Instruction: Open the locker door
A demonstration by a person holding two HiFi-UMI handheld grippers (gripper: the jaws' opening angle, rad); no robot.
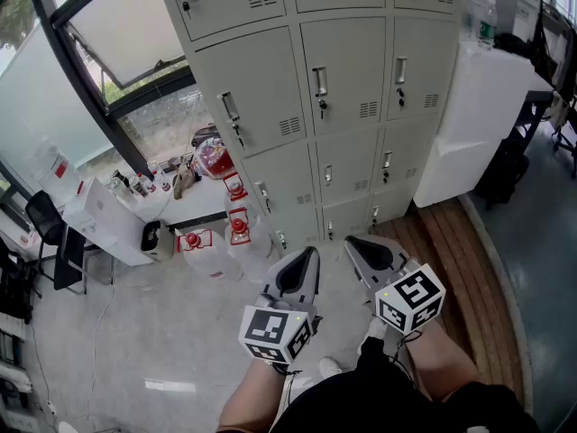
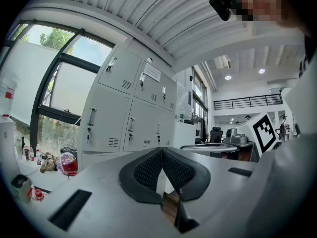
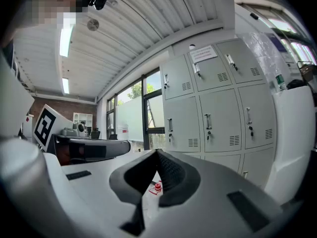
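A bank of light grey lockers stands ahead, every door closed, each with a vertical handle and a key below it. My left gripper and right gripper hang side by side in front of the person's body, well short of the lockers and pointing at the lower rows. Both are shut with nothing between their pads. In the left gripper view the left gripper has its jaws meeting, with the lockers beyond. In the right gripper view the right gripper is likewise closed before the lockers.
Large water bottles with red caps stand on the floor at the lockers' left foot. A low white table with clutter and a black chair are at the left under the window. A white cabinet stands to the lockers' right.
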